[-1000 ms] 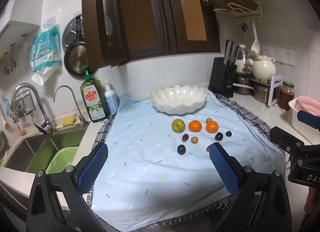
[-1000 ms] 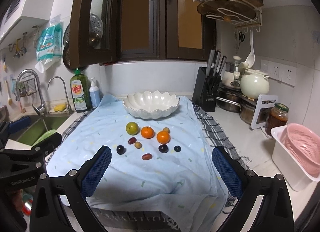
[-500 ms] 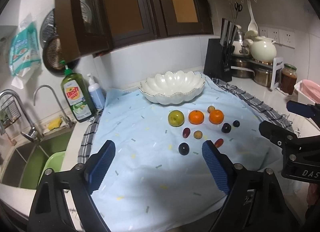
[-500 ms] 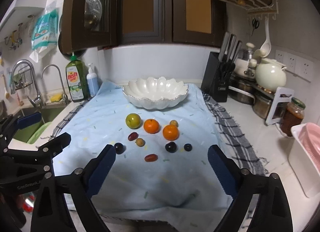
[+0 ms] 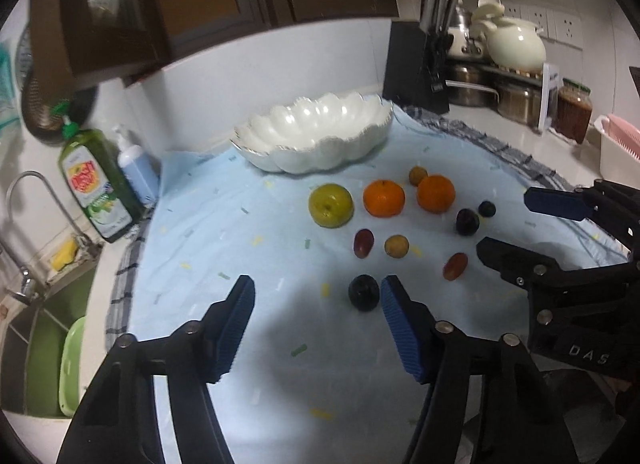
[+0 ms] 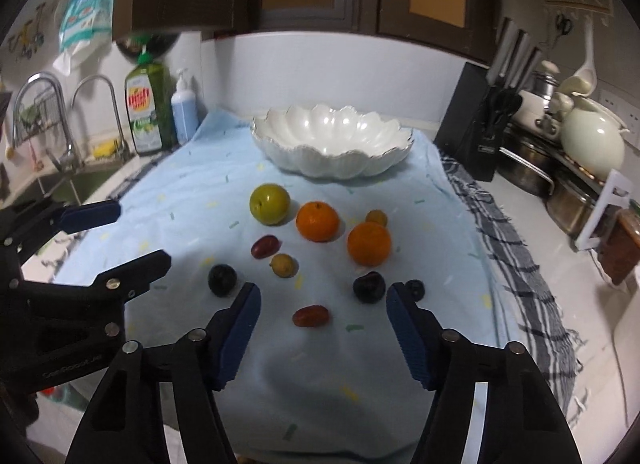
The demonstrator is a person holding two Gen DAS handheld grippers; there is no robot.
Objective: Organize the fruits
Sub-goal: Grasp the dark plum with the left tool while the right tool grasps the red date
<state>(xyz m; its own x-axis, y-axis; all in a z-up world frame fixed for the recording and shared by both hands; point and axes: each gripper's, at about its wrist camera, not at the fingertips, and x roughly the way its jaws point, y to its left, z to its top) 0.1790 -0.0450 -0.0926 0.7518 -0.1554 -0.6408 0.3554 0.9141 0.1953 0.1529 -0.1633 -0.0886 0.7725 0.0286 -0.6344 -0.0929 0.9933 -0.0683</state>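
- Left gripper (image 5: 316, 294): we hold it spread, low over the blue cloth (image 5: 248, 232), dark plum (image 5: 363, 292) just beside its right finger.
- Right gripper (image 6: 323, 306): spread, empty.
- White bowl (image 6: 332, 144), far: empty.
- Fruits, all on cloth: none sorted yet.

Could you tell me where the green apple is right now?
The green apple lies on the blue cloth, just in front of the white bowl and left of the nearer orange.
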